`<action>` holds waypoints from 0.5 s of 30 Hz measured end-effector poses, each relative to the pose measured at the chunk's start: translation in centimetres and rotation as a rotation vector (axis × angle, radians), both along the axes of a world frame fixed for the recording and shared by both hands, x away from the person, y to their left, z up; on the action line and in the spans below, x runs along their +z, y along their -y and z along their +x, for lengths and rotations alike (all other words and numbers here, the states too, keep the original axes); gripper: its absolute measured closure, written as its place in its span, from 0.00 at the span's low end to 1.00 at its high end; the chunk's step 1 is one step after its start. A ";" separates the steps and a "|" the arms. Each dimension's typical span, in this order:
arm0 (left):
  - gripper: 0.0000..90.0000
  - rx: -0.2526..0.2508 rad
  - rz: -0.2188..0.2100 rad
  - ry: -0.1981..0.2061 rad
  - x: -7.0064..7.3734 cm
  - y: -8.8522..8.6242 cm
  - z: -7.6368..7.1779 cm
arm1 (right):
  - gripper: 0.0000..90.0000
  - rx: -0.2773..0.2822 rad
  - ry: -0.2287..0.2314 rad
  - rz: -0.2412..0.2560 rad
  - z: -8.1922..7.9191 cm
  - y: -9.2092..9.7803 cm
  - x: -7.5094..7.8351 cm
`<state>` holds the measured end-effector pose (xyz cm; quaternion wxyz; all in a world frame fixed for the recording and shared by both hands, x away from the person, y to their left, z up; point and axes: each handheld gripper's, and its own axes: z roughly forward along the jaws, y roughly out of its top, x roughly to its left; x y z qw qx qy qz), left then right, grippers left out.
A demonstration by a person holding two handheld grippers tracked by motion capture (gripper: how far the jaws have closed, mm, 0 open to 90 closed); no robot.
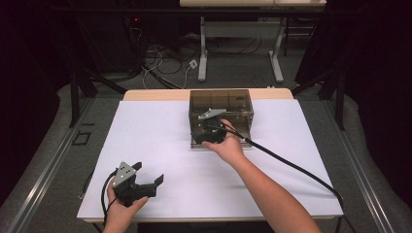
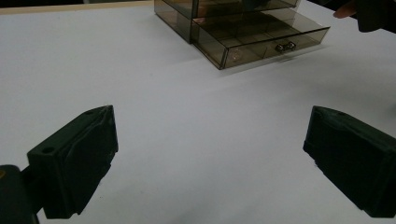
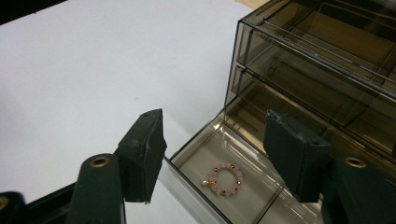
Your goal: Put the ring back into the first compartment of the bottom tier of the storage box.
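Note:
A smoky clear drawer box (image 1: pixel 221 104) stands at the middle of the white table, its bottom drawer (image 2: pixel 261 39) pulled out toward me. A pink bead bracelet (image 3: pixel 224 179) with gold beads lies in the drawer's left front compartment. My right gripper (image 3: pixel 217 140) hovers open just above that compartment, jaws on either side of the bracelet and apart from it; from above it (image 1: pixel 208 129) sits over the drawer. My left gripper (image 1: pixel 148 173) rests open near the table's front left, and nothing lies between its jaws (image 2: pixel 210 140).
The white table sheet (image 1: pixel 160 141) spreads around the box. The right gripper's cable (image 1: pixel 291 165) trails across the table to its right front corner. Beyond the far edge are table legs and loose cables on the floor (image 1: pixel 170 65).

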<state>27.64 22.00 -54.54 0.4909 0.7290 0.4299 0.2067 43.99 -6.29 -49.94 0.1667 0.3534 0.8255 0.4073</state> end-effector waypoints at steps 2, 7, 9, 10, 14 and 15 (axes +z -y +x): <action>0.03 0.000 -0.002 0.000 0.0 0.0 0.0 | 0.42 0.002 0.012 0.010 -0.2 0.0 0.1; 0.03 0.001 -0.001 -0.002 0.0 0.0 0.0 | 0.42 0.021 0.021 -0.001 -0.9 0.1 0.8; 0.03 0.000 0.004 0.001 0.0 0.0 0.0 | 0.41 0.025 0.018 -0.001 -1.2 0.2 1.1; 0.03 0.001 0.005 0.001 0.0 0.0 -0.1 | 0.41 0.030 0.029 -0.003 -1.3 0.2 1.2; 0.03 0.001 0.005 0.001 0.0 0.0 -0.1 | 0.41 0.040 0.024 -0.001 -1.8 0.4 1.6; 0.03 0.001 0.005 0.001 0.0 0.0 -0.1 | 0.41 0.049 0.020 -0.008 -1.9 0.4 1.8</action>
